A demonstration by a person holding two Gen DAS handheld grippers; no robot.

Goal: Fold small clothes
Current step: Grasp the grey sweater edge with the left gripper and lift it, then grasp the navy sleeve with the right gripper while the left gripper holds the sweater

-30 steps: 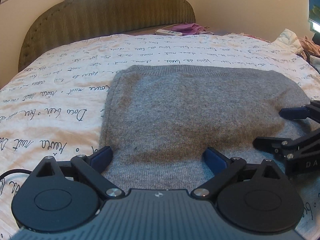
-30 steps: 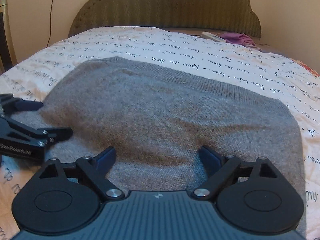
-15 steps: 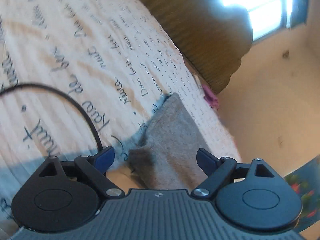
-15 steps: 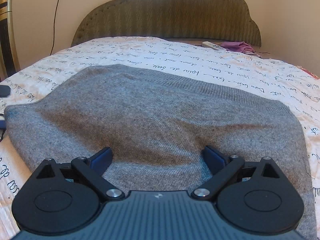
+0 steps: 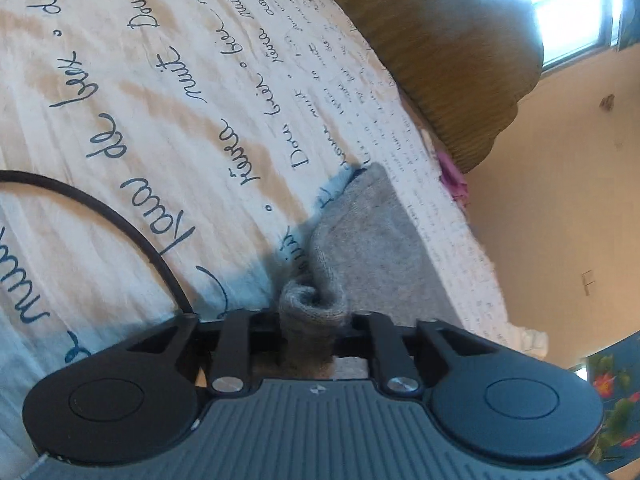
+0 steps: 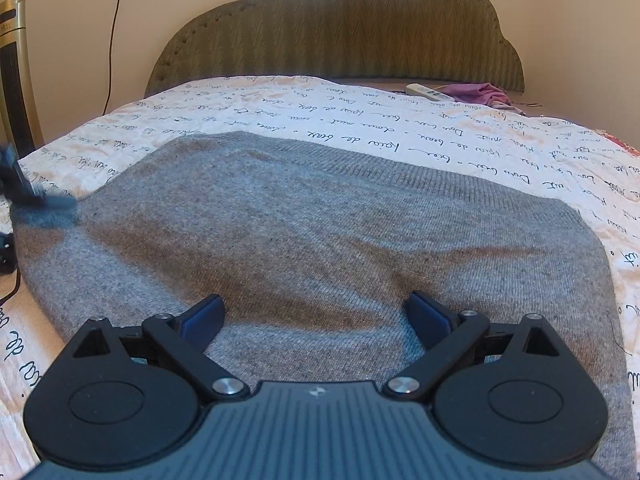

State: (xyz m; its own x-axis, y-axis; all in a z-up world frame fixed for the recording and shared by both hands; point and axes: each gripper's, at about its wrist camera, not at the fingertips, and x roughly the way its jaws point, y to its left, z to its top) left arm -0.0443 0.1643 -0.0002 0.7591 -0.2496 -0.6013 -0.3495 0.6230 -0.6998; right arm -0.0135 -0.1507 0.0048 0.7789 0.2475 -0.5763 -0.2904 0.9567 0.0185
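A grey knit garment [image 6: 320,232] lies flat on the bed, folded into a broad rectangle. My left gripper [image 5: 312,316] is rolled onto its side at the garment's left edge. Its jaws are closing, and a bunched fold of the grey garment [image 5: 372,248] is pinched between them. In the right wrist view that left gripper [image 6: 24,192] is a dark blur at the garment's left corner. My right gripper [image 6: 316,312] is open over the near edge of the garment, its blue pads [image 6: 204,314] spread wide with nothing gripped.
The bedspread [image 6: 400,136] is cream with dark script. A padded headboard [image 6: 340,40] stands at the far end, with a white remote [image 6: 428,92] and a pink cloth [image 6: 480,94] before it. A black cable [image 5: 120,216] curves over the spread on the left. A gold appliance [image 6: 16,80] stands beside the bed.
My left gripper has rolled sideways and slid to the garment's left edge, and its jaws have come together on the fabric. The right gripper has stayed put and open.
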